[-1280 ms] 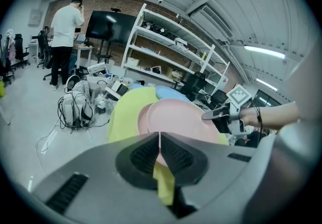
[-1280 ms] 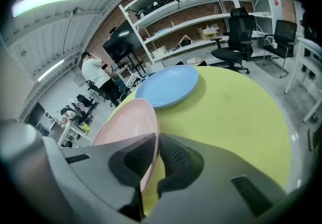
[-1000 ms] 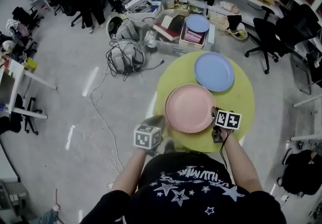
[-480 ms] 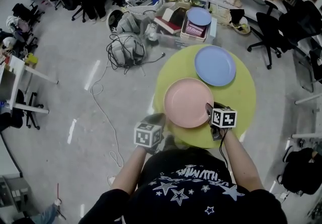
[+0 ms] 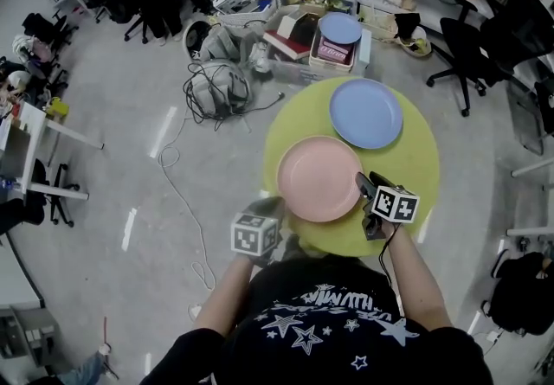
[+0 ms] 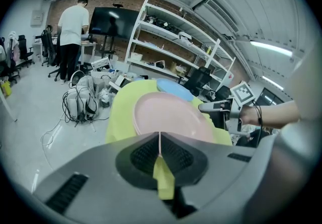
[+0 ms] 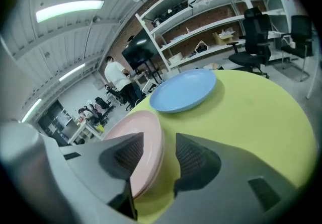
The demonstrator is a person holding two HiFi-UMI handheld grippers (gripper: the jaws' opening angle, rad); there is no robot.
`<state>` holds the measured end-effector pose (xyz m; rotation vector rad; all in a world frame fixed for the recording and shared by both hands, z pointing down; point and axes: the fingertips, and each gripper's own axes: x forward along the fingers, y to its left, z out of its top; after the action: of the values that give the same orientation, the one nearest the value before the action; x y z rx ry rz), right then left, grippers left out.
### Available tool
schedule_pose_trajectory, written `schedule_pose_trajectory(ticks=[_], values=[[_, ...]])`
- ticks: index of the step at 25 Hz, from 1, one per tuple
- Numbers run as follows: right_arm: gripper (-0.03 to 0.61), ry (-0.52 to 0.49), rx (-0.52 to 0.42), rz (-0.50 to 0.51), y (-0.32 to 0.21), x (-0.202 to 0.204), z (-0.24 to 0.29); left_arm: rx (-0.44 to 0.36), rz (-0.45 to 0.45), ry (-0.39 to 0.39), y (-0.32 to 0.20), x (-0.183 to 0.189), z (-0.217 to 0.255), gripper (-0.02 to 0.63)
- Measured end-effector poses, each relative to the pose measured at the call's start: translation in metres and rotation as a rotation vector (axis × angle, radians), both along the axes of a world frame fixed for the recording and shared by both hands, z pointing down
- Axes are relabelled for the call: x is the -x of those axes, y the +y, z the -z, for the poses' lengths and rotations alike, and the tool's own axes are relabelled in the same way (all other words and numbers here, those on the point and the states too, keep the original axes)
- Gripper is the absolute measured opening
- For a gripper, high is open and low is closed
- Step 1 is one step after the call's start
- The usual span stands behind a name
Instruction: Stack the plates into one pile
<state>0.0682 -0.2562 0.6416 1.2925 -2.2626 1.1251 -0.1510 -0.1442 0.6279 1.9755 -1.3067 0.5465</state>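
The pink plate (image 5: 318,177) lies mid-frame on the green bench (image 5: 415,167), and the blue plate (image 5: 365,112) lies apart at upper right. The left claw (image 6: 159,136) pinches the pink rim, perhaps two stacked rims. The right claw (image 7: 160,142) has just been opening and stands spread around that rim. It should back off straight, without catching the rim.

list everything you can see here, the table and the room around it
pink plate: one from above, rim looks doubled so maybe two stacked; pink; near side of table
blue plate: one, blue, far side of table, apart from the pink
round table: one, yellow-green, centre
cable bundle: one, black and grey, floor beyond table
office chair: at least one, black, by shelves
shelving: white, against brick wall
standing person: one, white top, beside black screen
left gripper: shut on pink plate's rim
right gripper: jaws just opened, pink rim between them, pads not pressing
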Motion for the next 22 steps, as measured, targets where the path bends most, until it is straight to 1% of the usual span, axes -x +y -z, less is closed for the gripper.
schedule_pose_trajectory(ticks=[7,8,10,12,15,18,19,20,21,22], values=[[0.184,-0.065,0.041,-0.163,-0.037,-0.054,-0.005,-0.019,-0.003,-0.023,-0.016,-0.012,0.005,0.020],[0.158,-0.076,0.048,-0.177,-0.042,-0.059,-0.005,-0.022,0.001,-0.024,-0.019,-0.012,0.005,0.020],[0.047,-0.099,0.062,-0.197,-0.053,-0.064,-0.006,-0.027,0.012,-0.024,-0.025,-0.013,0.007,0.020],[0.034,-0.103,0.078,-0.210,-0.064,-0.068,-0.009,-0.030,0.022,-0.022,-0.031,-0.014,0.009,0.020],[0.032,-0.109,0.109,-0.225,-0.080,-0.071,-0.015,-0.032,0.037,-0.023,-0.039,-0.014,0.012,0.020],[0.035,-0.181,0.151,-0.244,-0.094,-0.066,-0.017,-0.029,0.055,-0.022,-0.044,-0.011,0.013,0.020],[0.066,-0.201,0.164,-0.251,-0.098,-0.064,-0.018,-0.027,0.063,-0.022,-0.045,-0.010,0.011,0.020],[0.120,-0.212,0.176,-0.258,-0.102,-0.064,-0.020,-0.024,0.072,-0.022,-0.047,-0.008,0.009,0.020],[0.146,-0.214,0.187,-0.266,-0.106,-0.064,-0.022,-0.022,0.081,-0.022,-0.048,-0.007,0.007,0.020],[0.149,-0.211,0.195,-0.273,-0.110,-0.065,-0.023,-0.019,0.089,-0.021,-0.049,-0.006,0.007,0.020]])
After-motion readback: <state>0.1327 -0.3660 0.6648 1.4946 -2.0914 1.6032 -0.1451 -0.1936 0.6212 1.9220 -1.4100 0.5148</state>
